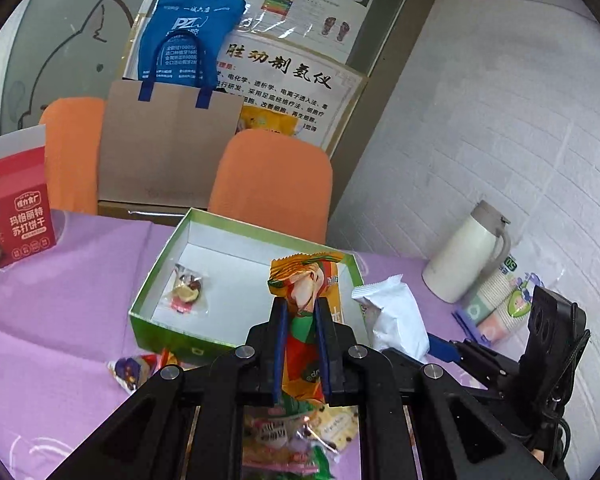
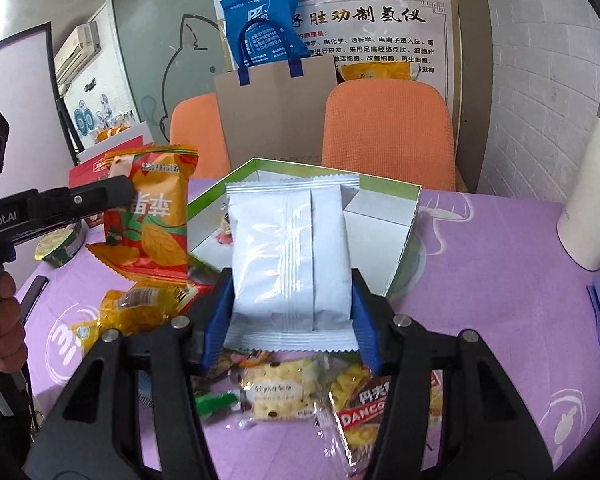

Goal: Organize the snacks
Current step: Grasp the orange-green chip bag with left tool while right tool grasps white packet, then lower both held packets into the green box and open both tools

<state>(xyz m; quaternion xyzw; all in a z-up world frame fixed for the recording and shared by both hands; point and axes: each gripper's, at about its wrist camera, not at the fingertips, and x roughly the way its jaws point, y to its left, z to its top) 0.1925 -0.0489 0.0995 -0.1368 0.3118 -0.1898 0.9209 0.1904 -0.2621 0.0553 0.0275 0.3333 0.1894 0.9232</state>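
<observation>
My left gripper (image 1: pixel 300 308) pinches an orange packet (image 1: pixel 306 276) edge-on; my right gripper (image 2: pixel 290 300) clamps a white packet (image 2: pixel 288 248), hiding the box (image 1: pixel 160 264) interior. Loose snacks (image 2: pixel 276 392) crowd the near cloth. The box floor lies mostly bare.

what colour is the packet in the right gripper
Plain white packet, no print visible on this side, clearest in the right wrist view.
</observation>
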